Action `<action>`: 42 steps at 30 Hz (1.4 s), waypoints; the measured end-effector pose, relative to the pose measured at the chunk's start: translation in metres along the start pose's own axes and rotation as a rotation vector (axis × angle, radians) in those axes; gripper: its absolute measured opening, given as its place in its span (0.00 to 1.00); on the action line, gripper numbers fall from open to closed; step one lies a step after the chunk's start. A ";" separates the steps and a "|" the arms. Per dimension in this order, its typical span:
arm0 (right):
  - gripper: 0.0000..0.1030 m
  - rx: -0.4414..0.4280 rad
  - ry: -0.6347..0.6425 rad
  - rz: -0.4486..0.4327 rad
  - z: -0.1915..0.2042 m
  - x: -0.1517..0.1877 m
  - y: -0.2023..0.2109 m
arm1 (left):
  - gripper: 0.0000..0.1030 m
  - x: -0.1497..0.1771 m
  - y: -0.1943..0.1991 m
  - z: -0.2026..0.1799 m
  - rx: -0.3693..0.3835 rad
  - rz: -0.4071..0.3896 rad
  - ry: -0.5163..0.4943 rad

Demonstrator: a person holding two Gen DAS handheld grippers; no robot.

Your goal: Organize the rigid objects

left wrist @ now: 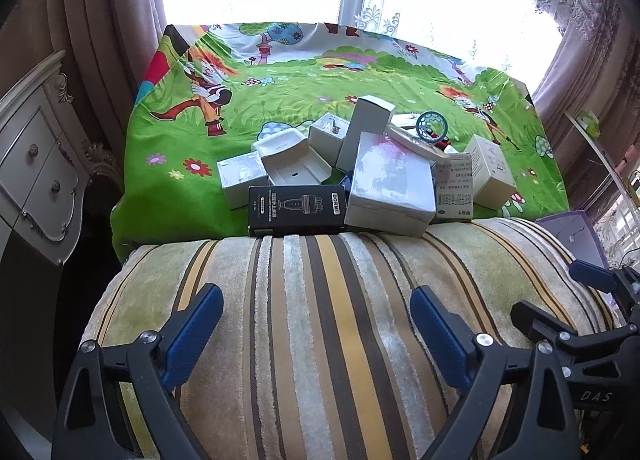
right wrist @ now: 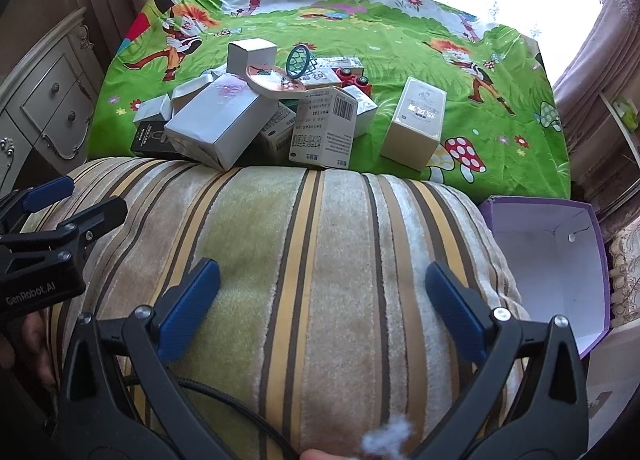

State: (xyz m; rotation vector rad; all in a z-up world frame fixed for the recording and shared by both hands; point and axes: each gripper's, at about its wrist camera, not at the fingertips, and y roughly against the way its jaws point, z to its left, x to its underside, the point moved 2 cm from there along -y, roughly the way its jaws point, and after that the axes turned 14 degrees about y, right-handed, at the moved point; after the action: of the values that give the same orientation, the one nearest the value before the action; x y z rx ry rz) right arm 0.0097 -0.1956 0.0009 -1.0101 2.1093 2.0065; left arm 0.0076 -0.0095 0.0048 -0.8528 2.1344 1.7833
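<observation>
status of sorting: not begun, by the look of it — the pile of small boxes (left wrist: 344, 176) lies heaped and leaning on the cartoon-print green cloth (left wrist: 180, 156) covering the worktop, just beyond the striped cushion (left wrist: 320, 320). the open purple box (right wrist: 552, 260), white inside, stands at the cushion's right end and appears empty, so everything seems left to do. one cream carton (right wrist: 416, 124) stands apart to the right of the heap; a teal mesh ring (right wrist: 298, 60) and a red toy car (right wrist: 352, 78) sit among the boxes. left tongs (left wrist: 316, 324) wide, nothing between them; right tongs (right wrist: 322, 300) wide, likewise empty, both above the cushion and short of the pile. legible writing: black box (left wrist: 296, 206) at the front marked "dormi", with smaller lines too fine to read; a white medicine-type box (right wrist: 324, 128) bears a barcode and chinese print; the left tool's body reads "genrobot.ai", the right tool's shows "das".
</observation>
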 end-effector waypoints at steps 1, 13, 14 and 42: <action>1.00 -0.003 0.002 -0.003 0.000 0.000 0.001 | 0.93 -0.001 0.001 -0.001 0.007 -0.002 -0.002; 1.00 -0.012 0.071 -0.089 -0.016 -0.021 0.021 | 0.93 -0.032 -0.015 -0.044 0.089 0.048 -0.101; 1.00 -0.006 0.084 -0.098 -0.018 -0.024 0.022 | 0.93 -0.033 -0.019 -0.047 0.087 0.059 -0.103; 0.69 -0.192 0.220 -0.158 -0.042 -0.144 -0.067 | 0.82 -0.047 -0.071 -0.056 0.045 0.160 -0.120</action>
State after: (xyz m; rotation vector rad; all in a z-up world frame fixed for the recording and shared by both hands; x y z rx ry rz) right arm 0.1712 -0.1703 0.0163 -1.4402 1.8852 2.1366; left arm 0.0957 -0.0563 -0.0155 -0.5629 2.2103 1.8033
